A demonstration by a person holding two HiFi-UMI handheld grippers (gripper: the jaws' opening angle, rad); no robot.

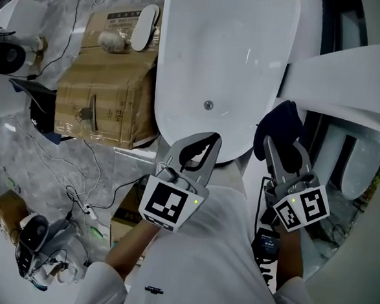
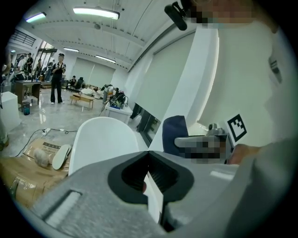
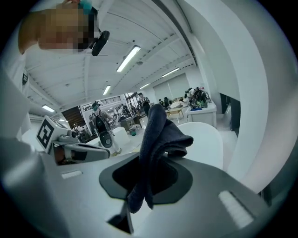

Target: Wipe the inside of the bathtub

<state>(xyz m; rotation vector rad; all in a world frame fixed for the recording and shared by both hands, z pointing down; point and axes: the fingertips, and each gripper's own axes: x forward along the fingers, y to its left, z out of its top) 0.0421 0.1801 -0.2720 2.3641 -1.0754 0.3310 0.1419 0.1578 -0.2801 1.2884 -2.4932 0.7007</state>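
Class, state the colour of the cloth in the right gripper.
The cloth is dark navy blue; right gripper view shows it best.

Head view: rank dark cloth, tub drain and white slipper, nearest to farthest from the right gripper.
1. Dark cloth, in the right gripper.
2. Tub drain, bathtub floor, leftward.
3. White slipper, on cardboard box, far left.

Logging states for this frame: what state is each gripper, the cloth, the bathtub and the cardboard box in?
Left gripper: shut, holding nothing.
Right gripper: shut on the cloth.
Cloth: bunched up, clamped between the jaws.
Bathtub: upright, empty, no water visible.
Cardboard box: closed, with a slipper lying on top.
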